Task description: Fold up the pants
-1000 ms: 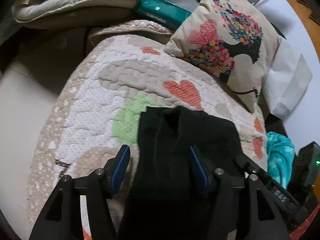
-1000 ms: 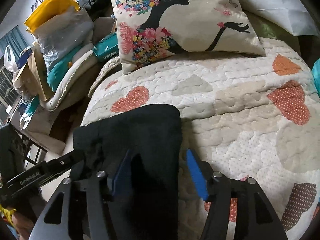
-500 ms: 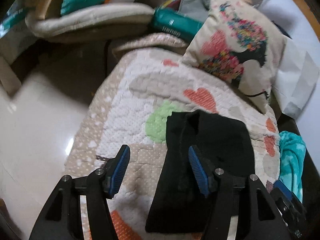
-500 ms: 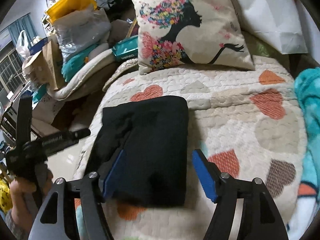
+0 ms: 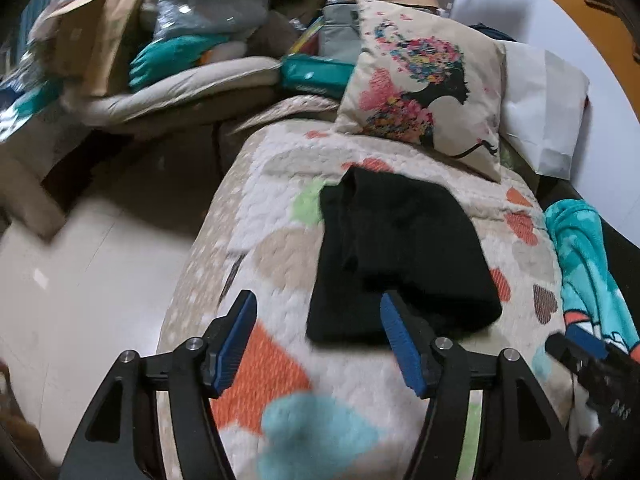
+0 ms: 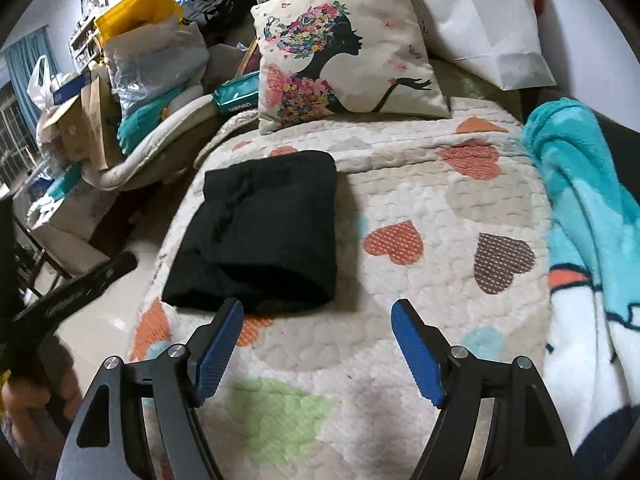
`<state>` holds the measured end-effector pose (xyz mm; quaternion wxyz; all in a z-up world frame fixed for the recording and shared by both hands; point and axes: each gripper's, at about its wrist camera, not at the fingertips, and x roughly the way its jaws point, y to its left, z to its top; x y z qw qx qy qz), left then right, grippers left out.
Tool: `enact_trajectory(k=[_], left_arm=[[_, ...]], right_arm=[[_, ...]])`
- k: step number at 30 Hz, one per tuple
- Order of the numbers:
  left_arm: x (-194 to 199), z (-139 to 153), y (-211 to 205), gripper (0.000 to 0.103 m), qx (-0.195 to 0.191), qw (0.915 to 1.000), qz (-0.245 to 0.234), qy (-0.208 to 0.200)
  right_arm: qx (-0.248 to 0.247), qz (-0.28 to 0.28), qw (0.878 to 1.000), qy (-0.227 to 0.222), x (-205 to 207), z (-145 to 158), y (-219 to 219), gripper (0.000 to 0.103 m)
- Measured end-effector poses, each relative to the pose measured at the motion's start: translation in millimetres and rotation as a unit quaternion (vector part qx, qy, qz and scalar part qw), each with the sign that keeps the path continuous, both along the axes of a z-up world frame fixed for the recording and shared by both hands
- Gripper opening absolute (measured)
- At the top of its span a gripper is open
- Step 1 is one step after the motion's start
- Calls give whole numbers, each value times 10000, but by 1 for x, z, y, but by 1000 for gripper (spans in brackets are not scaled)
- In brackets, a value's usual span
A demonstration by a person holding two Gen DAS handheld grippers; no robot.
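The black pants [image 6: 260, 232] lie folded into a compact, roughly rectangular bundle on the heart-patterned quilt [image 6: 420, 208], in front of the printed pillow [image 6: 344, 60] and toward the quilt's floor-side edge. The left gripper [image 5: 318, 338] hangs above the quilt on the side of the pants away from the pillow, its blue fingers [image 5: 236, 336] spread wide and holding nothing; its inner finger overlaps the near corner of the bundle in the left wrist view, though contact cannot be told. The right gripper [image 6: 316, 344] also stands wide and empty, on the same near side of the pants, over bare quilt. A turquoise blanket [image 6: 580, 200] lies beside the quilt, well apart from the pants on the side away from the floor. Judged from the tidy bundle, the folding appears essentially complete (only the near edge, where a lower layer projects beyond the upper fold, looks uneven). To finish well, any last touch should be a light press or a small tug squaring that projecting layer under the top fold, made with the fingers flat to the cloth so the stacked layers do not slide apart or drift toward the quilt's edge.
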<state>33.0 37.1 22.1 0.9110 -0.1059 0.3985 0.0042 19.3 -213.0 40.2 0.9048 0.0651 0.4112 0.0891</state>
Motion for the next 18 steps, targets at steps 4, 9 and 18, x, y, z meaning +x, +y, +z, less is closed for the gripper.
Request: enact_trajectory(k=[4, 9, 18], left_arm=[[-24, -8, 8, 67, -57, 9997, 216, 90], [-26, -14, 3, 69, 229, 9995, 220, 80], [-19, -25, -15, 69, 596, 9980, -65, 194]], right_arm=[[-88, -42, 9999, 36, -3, -4, 3, 82], [-380, 97, 9992, 35, -13, -11, 19, 82], [-840, 373, 9958, -18, -20, -20, 40, 84]])
